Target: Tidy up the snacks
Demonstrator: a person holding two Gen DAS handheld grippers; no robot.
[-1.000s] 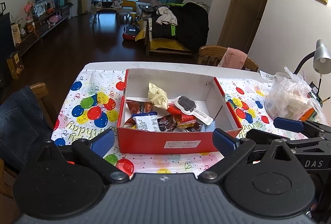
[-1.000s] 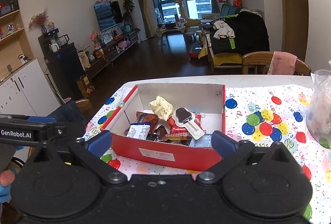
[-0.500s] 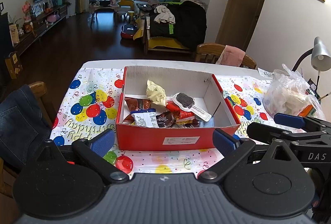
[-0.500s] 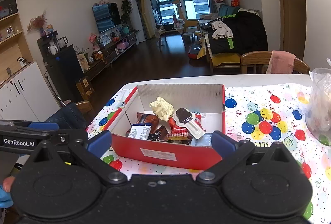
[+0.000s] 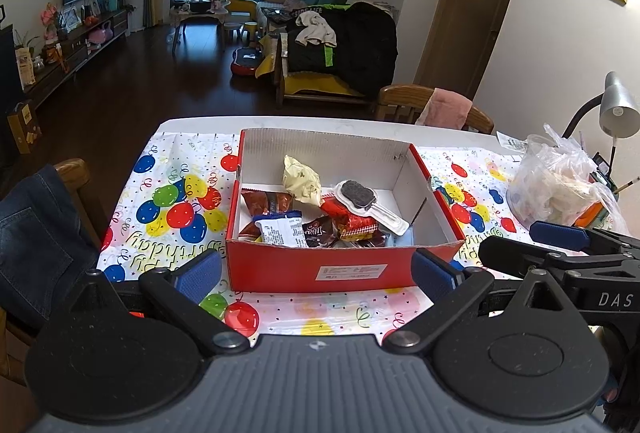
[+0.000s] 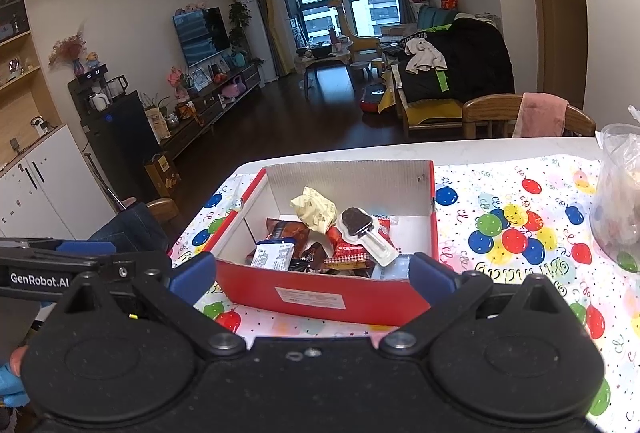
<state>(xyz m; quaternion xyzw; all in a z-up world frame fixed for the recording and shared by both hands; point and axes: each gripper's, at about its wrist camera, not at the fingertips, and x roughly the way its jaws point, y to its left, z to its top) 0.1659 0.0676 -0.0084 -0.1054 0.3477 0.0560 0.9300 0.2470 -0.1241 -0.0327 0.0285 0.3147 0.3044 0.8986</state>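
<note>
Balloon-print tablecloth (image 5: 176, 201) carries the red snack box (image 5: 340, 269); both grippers' jaws gape wide, empty, touching nothing.

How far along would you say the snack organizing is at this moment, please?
Done: several snacks, including a pale yellow packet and a clear-packed chocolate bar, lie inside the red box. In hand: nothing; the left tool and right tool are both open, short of the box. Left: no loose snacks show on the balloon tablecloth, so little appears to remain.
</note>
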